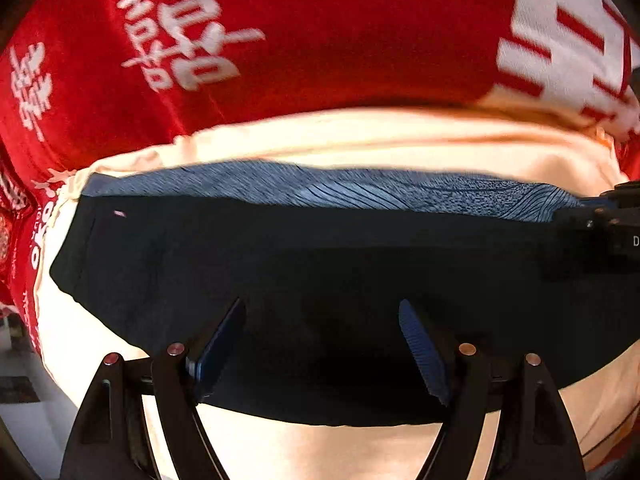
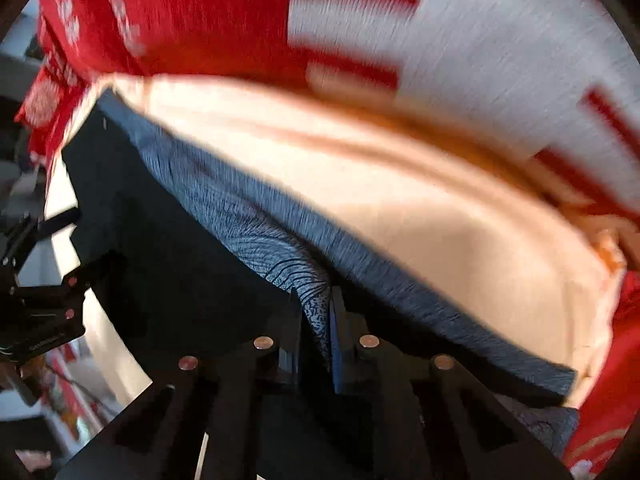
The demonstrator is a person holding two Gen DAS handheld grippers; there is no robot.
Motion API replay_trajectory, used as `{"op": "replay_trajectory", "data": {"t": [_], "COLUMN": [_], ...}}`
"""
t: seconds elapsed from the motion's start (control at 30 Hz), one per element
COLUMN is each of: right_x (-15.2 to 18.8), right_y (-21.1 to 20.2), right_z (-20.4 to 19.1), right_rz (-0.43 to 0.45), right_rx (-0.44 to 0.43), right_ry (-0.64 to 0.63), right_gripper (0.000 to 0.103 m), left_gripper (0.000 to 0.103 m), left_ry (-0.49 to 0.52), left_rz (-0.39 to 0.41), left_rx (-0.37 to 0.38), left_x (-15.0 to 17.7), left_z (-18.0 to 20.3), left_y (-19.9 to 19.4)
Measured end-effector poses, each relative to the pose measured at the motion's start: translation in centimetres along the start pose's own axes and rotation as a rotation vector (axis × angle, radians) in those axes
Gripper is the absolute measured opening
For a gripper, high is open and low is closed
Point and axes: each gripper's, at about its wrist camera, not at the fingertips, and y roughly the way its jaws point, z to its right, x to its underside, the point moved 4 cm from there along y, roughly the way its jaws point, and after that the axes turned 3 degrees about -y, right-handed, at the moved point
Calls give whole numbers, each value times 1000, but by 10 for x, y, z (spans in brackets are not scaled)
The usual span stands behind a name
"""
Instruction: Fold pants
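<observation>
A: From the left wrist we see the left gripper [image 1: 322,344] with its fingers [image 1: 420,354] spread wide, hovering over the dark pants [image 1: 320,264], nothing between them.

B: Agreed. The pants lie flat across the middle of that view, a blue-grey patterned band [image 1: 320,190] along their 12 o'clock edge, all on a cream cloth [image 1: 360,140] over the surface.

A: Beyond it, toward 12 o'clock, we have the red cloth with white characters [image 1: 320,40]. At 3 o'clock a black device cuts in, only partly visible.

B: The right wrist gives us what that view cannot: the right gripper [image 2: 316,328] with its fingers [image 2: 336,332] pressed together, pinching the patterned band [image 2: 280,240] of the pants.

A: There the dark part of the pants [image 2: 180,260] runs toward 10 o'clock, and the left gripper's black body [image 2: 40,312] shows at 9 o'clock.

B: The cream cloth [image 2: 400,200] and red cloth [image 2: 200,20] are blurred there.
</observation>
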Motion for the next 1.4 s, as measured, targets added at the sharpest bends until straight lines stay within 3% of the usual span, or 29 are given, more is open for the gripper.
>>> {"op": "replay_trajectory", "data": {"t": [0.1, 0.23, 0.3, 0.43, 0.5, 0.53, 0.57, 0.63, 0.67, 0.73, 0.83, 0.9, 0.93, 1.0, 1.17, 1.33, 1.37, 1.4], "right_x": [-10, -7, 1, 36, 53, 66, 71, 84, 89, 96, 104, 121, 133, 168, 229, 231, 231, 228], "right_y": [-8, 20, 1, -47, -45, -34, -25, -27, -31, -38, -55, -72, -80, -79, -55, -55, -55, -55], "right_z": [3, 16, 19, 48, 75, 93, 104, 119, 121, 121, 103, 83, 76, 61, 65, 83, 84, 86], "right_rz": [62, 6, 62, 190, 160, 98, 65, 127, 126, 139, 165, 248, 282, 289, 276, 390, 404, 404], "right_rx": [11, 23, 31, 143, 168, 187, 207, 221, 286, 326, 339, 246, 200, 127, 72, 65, 64, 65], "right_ry": [39, 130, 181, 311, 384, 429, 451, 469, 478, 507, 529, 558, 592, 694, 922, 1043, 1062, 1071], "right_gripper": [12, 22, 26, 26, 26, 26, 20, 20, 20, 20, 37, 60, 61, 61, 61, 59, 48, 21], "left_gripper": [80, 80, 80, 80, 80, 80, 80, 87, 88, 88, 88, 88, 88, 88, 88, 88, 88, 88], "left_ry": [5, 15, 32, 63, 62, 65, 69, 59, 52, 41, 34, 39, 46, 69, 93, 110, 109, 106], "left_rz": [33, -12, -11, 25, 19, 17, 11, 20, 18, -2, -35, -24, -19, -17, -34, -6, -9, -14], "left_rx": [-9, -4, -3, -16, -29, -38, -51, -55, -61, -78, -117, -107, -102, -97, -118, -125, -121, -118], "left_x": [-12, -20, -21, -25, -27, -28, -28, -27, -26, -24, -20, -20, -20, -20, -14, -12, -13, -13], "left_z": [-4, 10, 19, 31, 35, 36, 37, 31, 27, 14, 0, -4, -3, 3, 23, 29, 28, 28], "left_y": [-3, 13, 18, 24, 34, 38, 43, 49, 49, 50, 44, 36, 34, 34, 46, 42, 42, 42]}}
